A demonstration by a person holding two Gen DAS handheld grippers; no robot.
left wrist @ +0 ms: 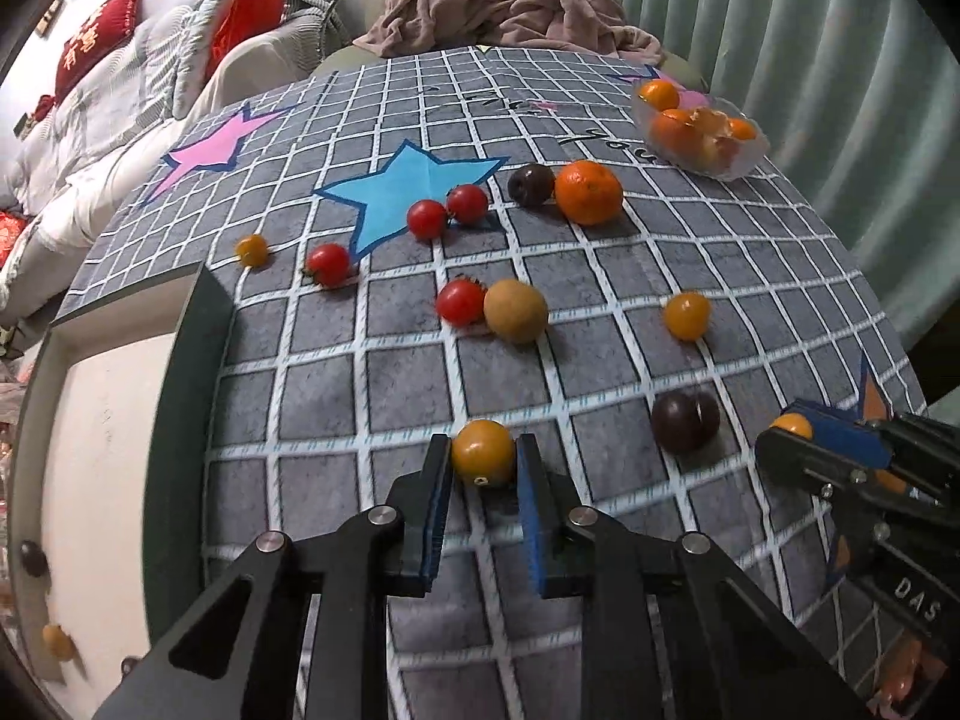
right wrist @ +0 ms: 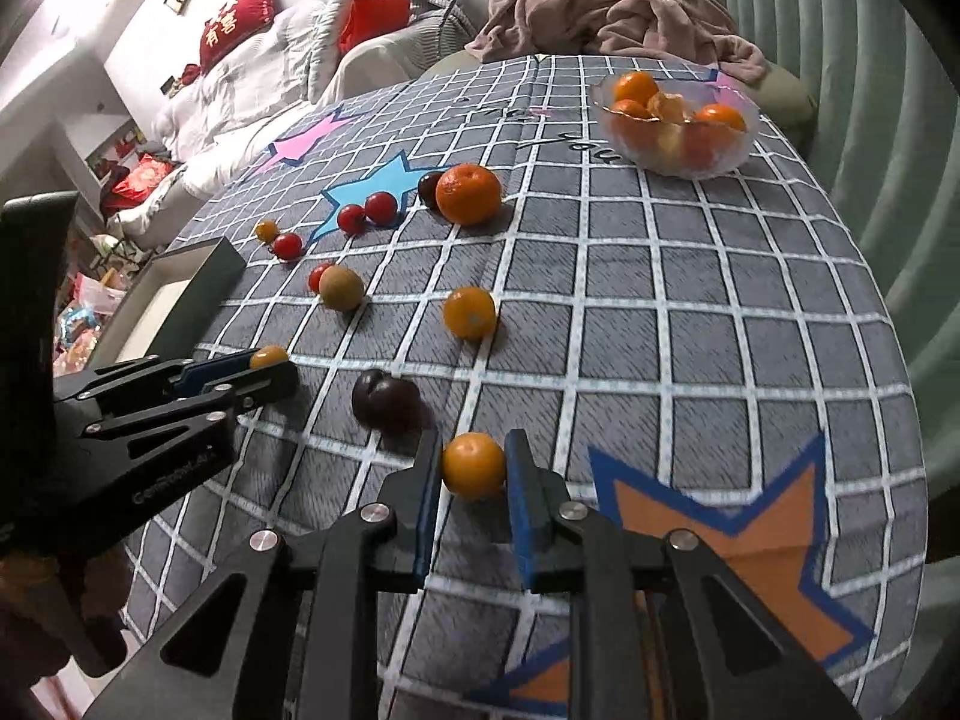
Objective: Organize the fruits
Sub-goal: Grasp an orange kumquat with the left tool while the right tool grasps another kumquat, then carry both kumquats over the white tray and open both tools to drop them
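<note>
My left gripper (left wrist: 483, 461) is shut on a small yellow-orange tomato (left wrist: 483, 457), just above the checked cloth; it also shows in the right wrist view (right wrist: 264, 363). My right gripper (right wrist: 471, 465) is shut on a small orange (right wrist: 474, 463) and shows in the left wrist view (left wrist: 798, 429). Loose on the cloth lie a dark plum (right wrist: 384, 399), another small orange (right wrist: 470, 312), a kiwi (left wrist: 515, 310), several red tomatoes (left wrist: 427, 219), a large orange (left wrist: 588, 192) and a second plum (left wrist: 531, 184).
A clear bowl (right wrist: 729, 156) of oranges stands at the far right of the table. A dark-walled box (left wrist: 198, 372) with a white floor sits at the left edge, with small fruits inside. A pink blanket (right wrist: 618, 12) lies on the chair behind.
</note>
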